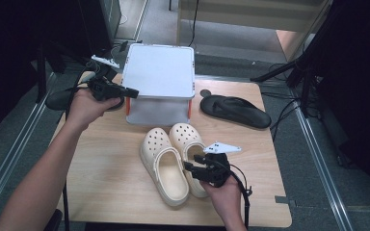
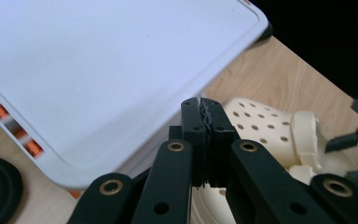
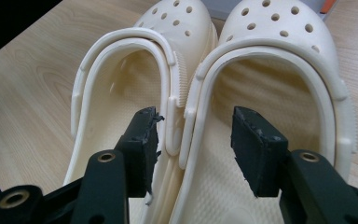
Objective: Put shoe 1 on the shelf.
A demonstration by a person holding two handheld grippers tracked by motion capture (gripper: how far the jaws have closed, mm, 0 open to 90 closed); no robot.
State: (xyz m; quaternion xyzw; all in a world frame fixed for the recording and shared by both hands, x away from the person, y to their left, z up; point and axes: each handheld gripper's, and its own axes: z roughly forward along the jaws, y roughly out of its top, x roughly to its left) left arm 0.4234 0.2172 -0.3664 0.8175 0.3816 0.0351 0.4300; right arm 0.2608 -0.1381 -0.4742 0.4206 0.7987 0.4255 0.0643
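Right gripper view: right tool (image 3: 193,140) jaws apart, straddling clogs' (image 3: 186,93) touching inner walls.

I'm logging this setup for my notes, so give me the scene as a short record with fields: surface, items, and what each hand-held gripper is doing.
surface: wooden table
items: pair of cream clogs side by side; white box behind them; black flip-flop to the right
left hand-held gripper: jaws shut, nothing between them, raised beside the white box
right hand-held gripper: jaws open, straddling the clogs' adjoining inner walls at the heel end, pads not pressing
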